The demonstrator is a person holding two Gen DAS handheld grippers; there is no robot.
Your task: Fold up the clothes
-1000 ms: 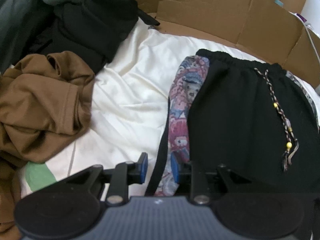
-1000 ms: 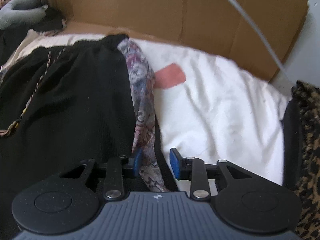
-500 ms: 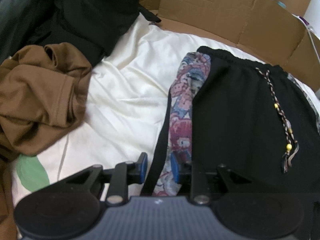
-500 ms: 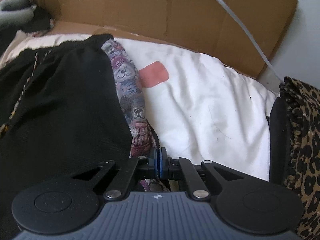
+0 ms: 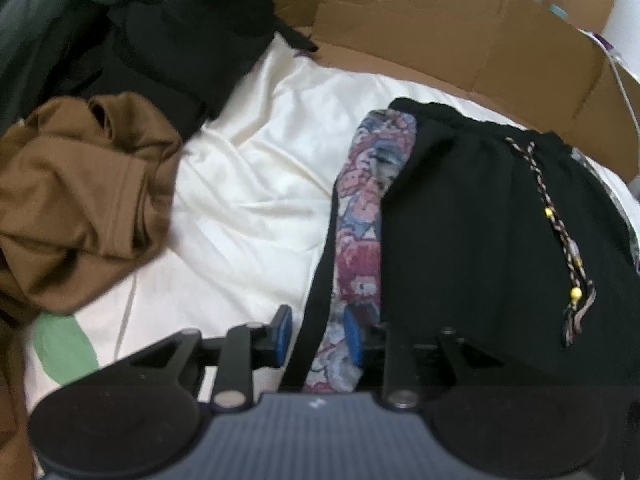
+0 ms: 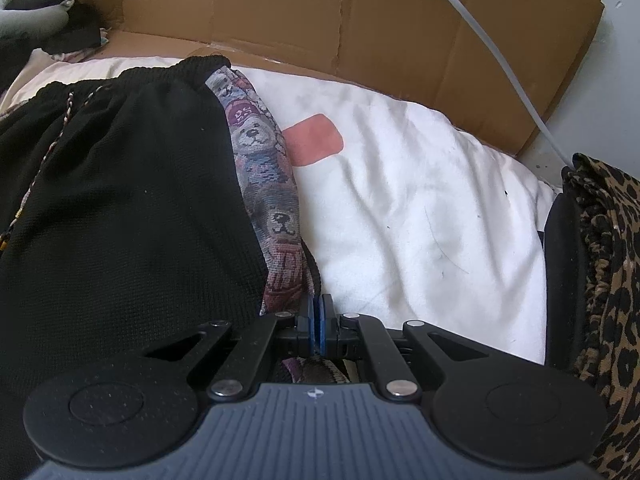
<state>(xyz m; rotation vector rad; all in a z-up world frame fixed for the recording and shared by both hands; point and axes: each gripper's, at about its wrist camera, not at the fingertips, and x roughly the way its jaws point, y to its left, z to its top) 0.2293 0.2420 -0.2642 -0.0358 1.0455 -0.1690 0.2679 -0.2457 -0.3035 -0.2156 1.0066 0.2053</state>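
Black shorts (image 5: 472, 220) with bear-print side panels and a braided drawstring (image 5: 560, 232) lie flat on a white sheet (image 5: 256, 184). My left gripper (image 5: 318, 334) is open, its blue pads either side of the shorts' left side panel (image 5: 360, 240). In the right wrist view the shorts (image 6: 120, 200) fill the left side. My right gripper (image 6: 318, 324) is shut on the shorts' right bear-print edge (image 6: 276, 216).
A brown garment (image 5: 76, 200) and black clothes (image 5: 168, 52) are piled at the left. A cardboard wall (image 5: 440, 28) runs along the back. A leopard-print garment (image 6: 608, 272) hangs at the right, by a white cable (image 6: 500, 52). A pink patch (image 6: 316, 140) marks the sheet.
My right gripper closed on the shorts' right edge and has stayed shut. My left gripper stayed open around the left edge, and its view shifted slightly.
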